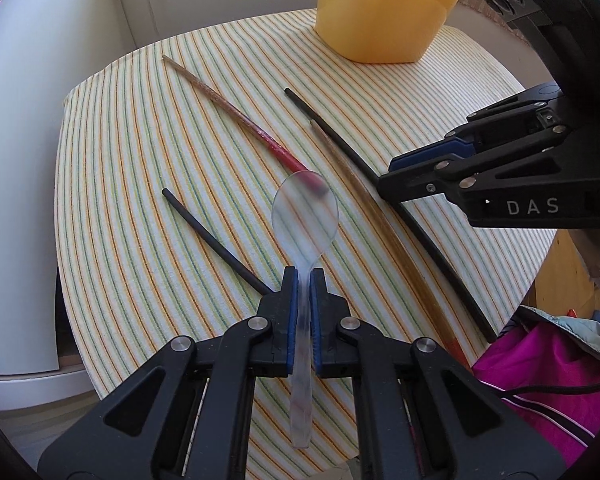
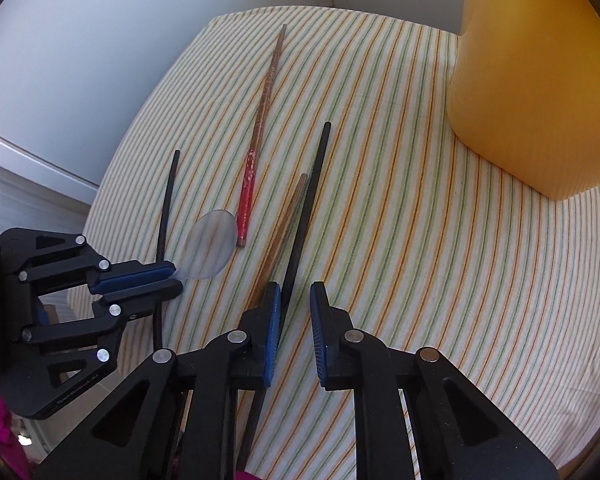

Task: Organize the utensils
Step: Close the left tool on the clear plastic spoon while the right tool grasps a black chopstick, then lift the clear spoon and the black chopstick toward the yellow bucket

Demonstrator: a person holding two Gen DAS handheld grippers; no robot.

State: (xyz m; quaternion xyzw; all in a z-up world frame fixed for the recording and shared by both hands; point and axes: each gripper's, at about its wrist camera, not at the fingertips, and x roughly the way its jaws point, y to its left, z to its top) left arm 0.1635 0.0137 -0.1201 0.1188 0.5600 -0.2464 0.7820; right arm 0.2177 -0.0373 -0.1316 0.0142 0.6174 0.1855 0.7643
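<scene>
The left hand-held gripper (image 1: 302, 280) was clamped on the handle of a clear plastic spoon (image 1: 305, 210), whose bowl stuck out ahead of the fingertips, above the striped cloth covering the bench (image 1: 140, 160). The tall yellow plastic container (image 1: 380, 8) stood at the far edge of the cloth, well apart from the spoon. Nearer than the container lay a red-ended wooden chopstick (image 1: 236, 112), a short black chopstick (image 1: 216, 240), a long black chopstick (image 1: 420, 220) and a plain brown wooden chopstick (image 1: 364, 200) just beside it. The right hand-held gripper (image 2: 296, 292) stood narrowly open, straddling the long black chopstick, its left pad against the stick, its right pad clear of it. The step in hand looked like picking up: spoon secured, chopstick about to be. Next, the right jaws would need to finish closing, then both utensils probably travel to the container.
</scene>
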